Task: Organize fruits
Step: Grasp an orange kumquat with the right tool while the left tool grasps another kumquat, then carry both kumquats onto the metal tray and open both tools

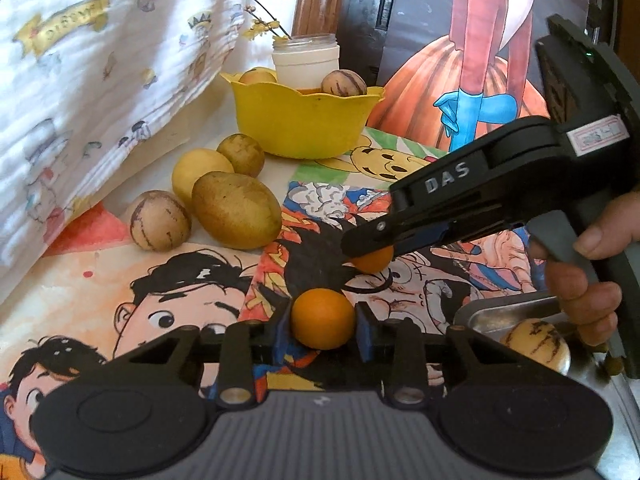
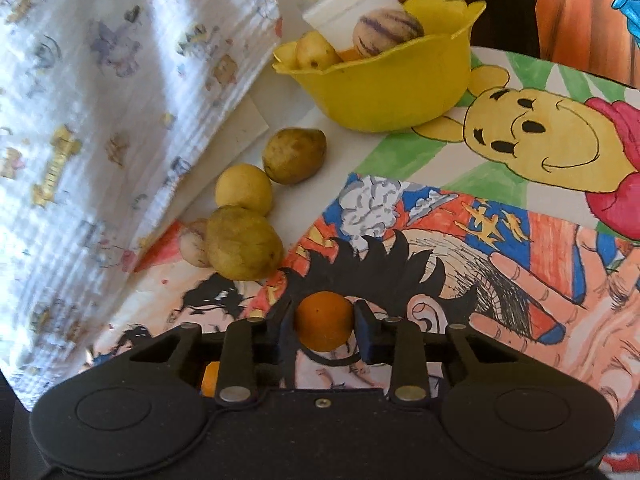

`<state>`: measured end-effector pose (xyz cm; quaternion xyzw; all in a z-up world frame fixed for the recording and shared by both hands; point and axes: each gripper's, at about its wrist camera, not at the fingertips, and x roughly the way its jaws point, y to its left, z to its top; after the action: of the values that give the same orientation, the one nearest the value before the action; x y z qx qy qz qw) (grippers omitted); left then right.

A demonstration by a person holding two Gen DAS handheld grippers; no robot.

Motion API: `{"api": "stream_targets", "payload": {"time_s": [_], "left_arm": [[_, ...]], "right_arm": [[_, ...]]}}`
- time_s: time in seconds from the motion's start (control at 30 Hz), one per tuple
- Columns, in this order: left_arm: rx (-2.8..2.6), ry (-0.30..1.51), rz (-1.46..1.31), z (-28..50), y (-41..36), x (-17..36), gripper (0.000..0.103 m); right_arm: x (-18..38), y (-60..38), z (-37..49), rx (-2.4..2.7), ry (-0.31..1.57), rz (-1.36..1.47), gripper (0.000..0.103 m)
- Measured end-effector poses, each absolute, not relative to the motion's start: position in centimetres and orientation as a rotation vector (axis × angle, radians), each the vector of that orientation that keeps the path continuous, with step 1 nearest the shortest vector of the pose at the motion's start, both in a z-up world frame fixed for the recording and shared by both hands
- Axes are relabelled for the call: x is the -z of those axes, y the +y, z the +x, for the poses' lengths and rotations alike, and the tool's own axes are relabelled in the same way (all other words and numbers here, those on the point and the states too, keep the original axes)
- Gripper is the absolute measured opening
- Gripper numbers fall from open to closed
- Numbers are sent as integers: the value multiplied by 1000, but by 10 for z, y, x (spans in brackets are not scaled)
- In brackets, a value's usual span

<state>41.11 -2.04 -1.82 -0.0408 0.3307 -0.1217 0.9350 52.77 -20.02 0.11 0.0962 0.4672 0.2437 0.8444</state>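
I hold a claw in each hand, and each is closed on a small orange fruit. My left gripper [image 1: 323, 322] pinches one orange fruit [image 1: 322, 318] across its middle; my right gripper [image 2: 323, 326] pinches another orange fruit [image 2: 322, 321] the same way. Both hover over a table covered in cartoon drawings [image 2: 520, 216], on the near side of a yellow bowl [image 1: 301, 122] that already holds a few fruits. Between the bowl and my claws, off to the left, lie four yellowish-brown fruits [image 1: 236, 210] in a loose cluster. The oranges look small, round, smooth and light, firm enough for a gentle squeeze. Being round, they could roll or slip, so holding at the widest part seems safest.
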Motion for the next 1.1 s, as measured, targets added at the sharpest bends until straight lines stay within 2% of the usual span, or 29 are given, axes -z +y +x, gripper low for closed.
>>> {"api": "stream_targets", "payload": {"time_s": [0.7, 1.1], "left_arm": [[287, 539, -67, 319, -69, -63, 36], [359, 581, -51, 272, -114, -53, 36]], "right_arm": [[-105, -283, 395, -506, 789, 194, 34], [-87, -343, 318, -442, 758, 201, 34]]}}
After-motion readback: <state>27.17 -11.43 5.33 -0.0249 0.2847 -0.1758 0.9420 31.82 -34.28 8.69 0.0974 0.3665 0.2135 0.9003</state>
